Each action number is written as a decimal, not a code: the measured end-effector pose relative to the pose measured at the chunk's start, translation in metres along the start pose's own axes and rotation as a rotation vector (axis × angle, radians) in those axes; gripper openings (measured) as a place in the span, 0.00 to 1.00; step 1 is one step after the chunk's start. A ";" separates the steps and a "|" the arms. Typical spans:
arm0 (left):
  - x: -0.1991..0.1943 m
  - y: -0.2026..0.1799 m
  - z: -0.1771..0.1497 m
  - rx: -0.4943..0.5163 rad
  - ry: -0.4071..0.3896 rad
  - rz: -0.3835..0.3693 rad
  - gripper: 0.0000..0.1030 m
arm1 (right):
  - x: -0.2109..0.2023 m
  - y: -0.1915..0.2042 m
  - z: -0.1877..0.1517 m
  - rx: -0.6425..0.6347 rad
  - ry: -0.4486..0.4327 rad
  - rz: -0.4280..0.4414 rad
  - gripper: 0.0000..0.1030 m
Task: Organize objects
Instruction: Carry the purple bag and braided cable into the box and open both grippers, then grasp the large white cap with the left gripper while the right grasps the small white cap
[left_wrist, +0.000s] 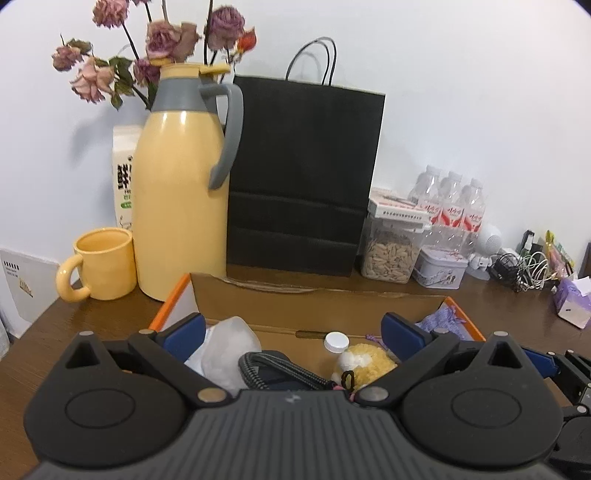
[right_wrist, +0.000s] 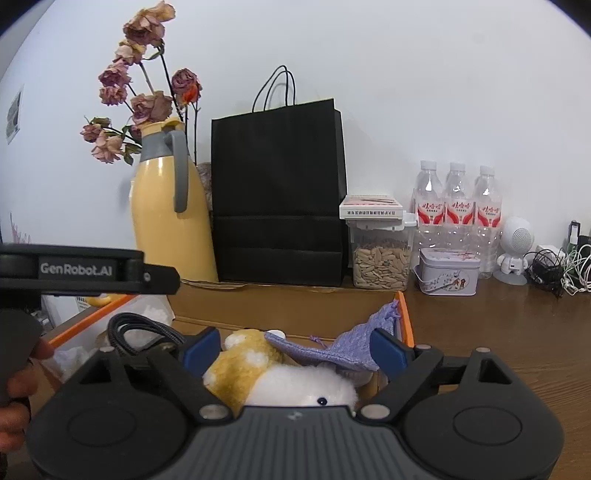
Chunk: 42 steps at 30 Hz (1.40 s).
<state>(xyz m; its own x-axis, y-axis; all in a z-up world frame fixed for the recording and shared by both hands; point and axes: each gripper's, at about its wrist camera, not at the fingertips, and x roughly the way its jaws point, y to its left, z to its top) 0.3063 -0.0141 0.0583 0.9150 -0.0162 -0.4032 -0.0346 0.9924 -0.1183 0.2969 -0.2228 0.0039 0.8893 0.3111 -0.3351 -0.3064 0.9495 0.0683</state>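
Cardboard box (left_wrist: 317, 295) with orange edges sits on wooden table (right_wrist: 498, 332), at 6 o'clock of black paper bag (right_wrist: 277, 192); yellow thermos (left_wrist: 177, 192) at 9 o'clock of bag; seed jar (right_wrist: 380, 266) and water bottles (right_wrist: 458, 206) at 3 o'clock. Left gripper (left_wrist: 293, 338) over box, jaws wide, nothing pinched; white-capped bottle (left_wrist: 336, 341) and black cable (left_wrist: 273, 369) lie below. Right gripper (right_wrist: 293, 349) jaws wide, pads clear of plush toy (right_wrist: 258, 369); purple knit pouch (right_wrist: 343, 343) drapes over toy inside box.
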 end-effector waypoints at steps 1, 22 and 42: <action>-0.004 0.001 -0.001 0.001 -0.007 -0.001 1.00 | -0.004 0.001 0.000 -0.003 -0.004 0.002 0.88; -0.088 0.015 -0.081 0.102 0.034 -0.037 1.00 | -0.077 0.020 -0.056 -0.080 0.094 0.025 1.00; -0.117 0.033 -0.122 0.105 0.203 -0.010 1.00 | -0.102 0.020 -0.088 -0.078 0.194 0.014 1.00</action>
<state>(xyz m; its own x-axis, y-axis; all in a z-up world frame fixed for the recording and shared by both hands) 0.1492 0.0052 -0.0093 0.8147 -0.0394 -0.5785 0.0256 0.9992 -0.0320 0.1696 -0.2389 -0.0434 0.8049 0.3034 -0.5100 -0.3504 0.9366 0.0042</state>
